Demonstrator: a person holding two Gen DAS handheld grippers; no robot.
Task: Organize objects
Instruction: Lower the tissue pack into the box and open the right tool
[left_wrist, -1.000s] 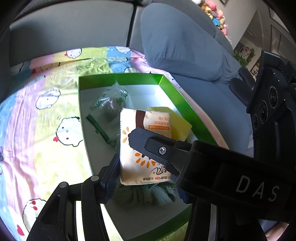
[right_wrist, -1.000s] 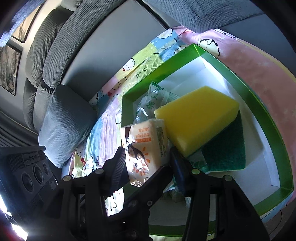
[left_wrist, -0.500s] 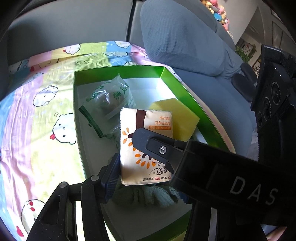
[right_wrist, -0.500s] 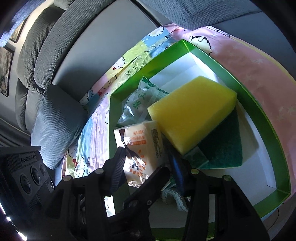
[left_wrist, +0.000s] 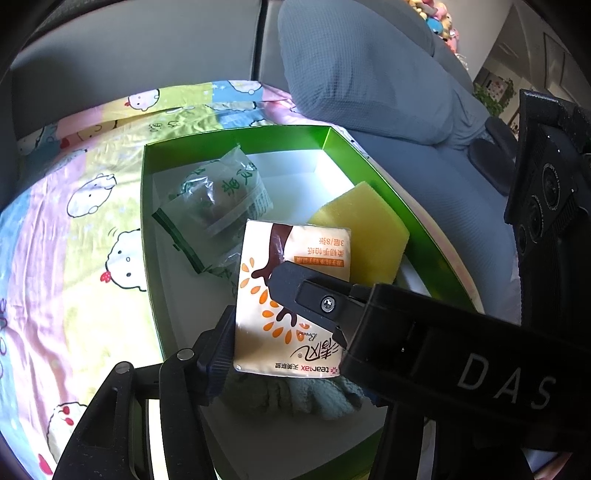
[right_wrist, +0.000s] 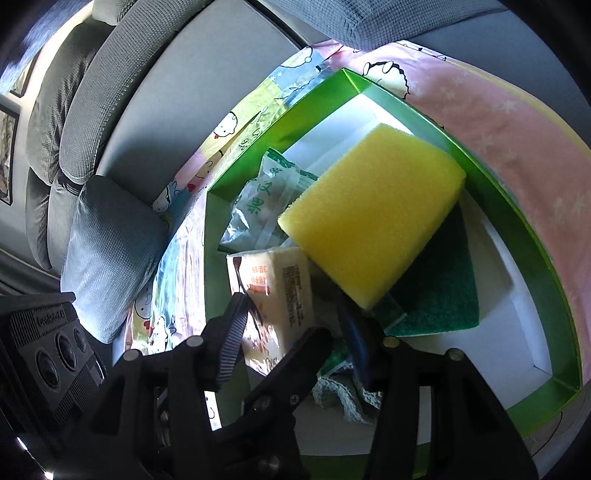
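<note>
Both grippers meet at the tissue pack (left_wrist: 291, 295) inside the green box (left_wrist: 369, 162). The left gripper (left_wrist: 273, 317) and right gripper (right_wrist: 291, 321) each straddle it, jaws opening around it. The yellow sponge (right_wrist: 373, 218) lies at the pack's two o'clock, the clear snack bag (left_wrist: 218, 195) at eleven.

I see the green box (left_wrist: 236, 144) mid-frame, white inside, orange-print tissue pack (left_wrist: 291, 295) tilted at centre, yellow sponge (right_wrist: 373, 218) propped on a green scouring pad (right_wrist: 439, 291), clear snack packet (left_wrist: 218, 199) upper left, pale cloth (left_wrist: 295, 395) below.
</note>
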